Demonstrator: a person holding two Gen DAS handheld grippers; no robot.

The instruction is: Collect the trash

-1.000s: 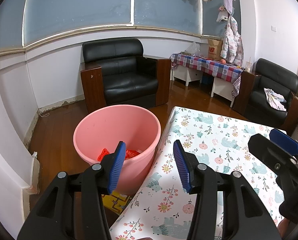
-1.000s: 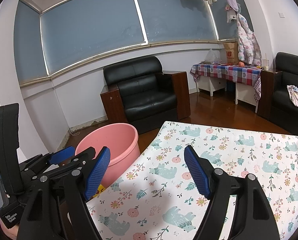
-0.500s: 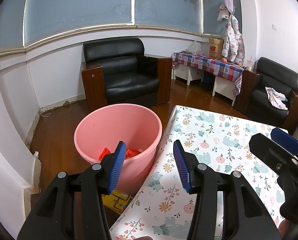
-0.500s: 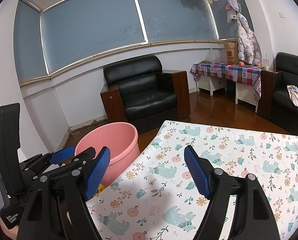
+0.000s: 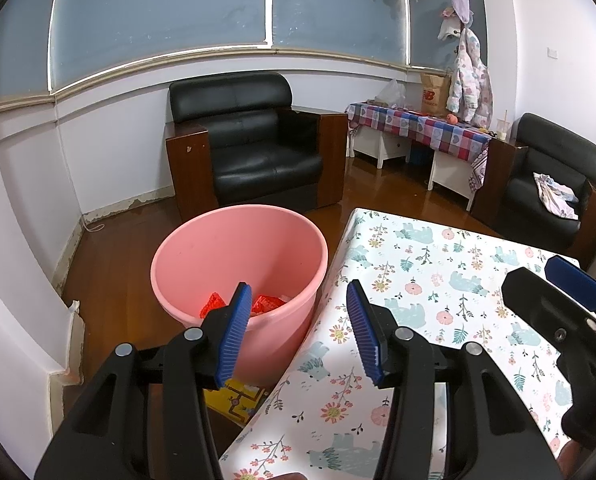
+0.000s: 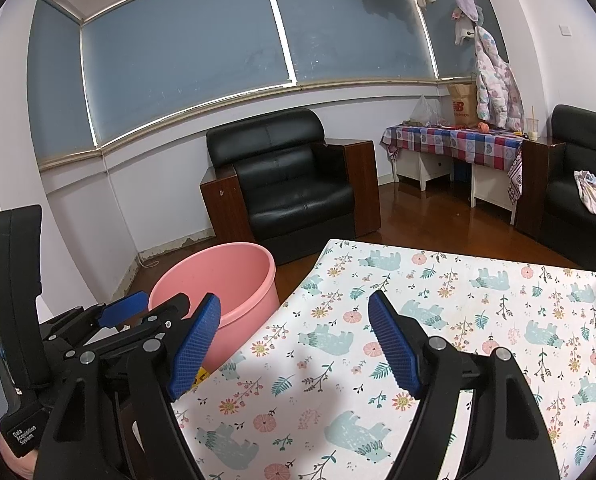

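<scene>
- The left gripper (image 5: 298,332) is spread wide and holds nothing; it hangs over the table (image 5: 450,280) edge.
- Just ahead of its left finger stands the pink bin (image 5: 237,256) on the floor, with red trash (image 5: 267,303) at the bottom.
- The right gripper (image 6: 293,344) is also spread and empty, above the table cloth.
- The bin is to its front left, beside the table.

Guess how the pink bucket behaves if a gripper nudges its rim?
The pink bucket looks like thin plastic holding only a few red wrappers, so probably light. On the glossy wood floor it would likely slide; a high push might tip it.
</scene>
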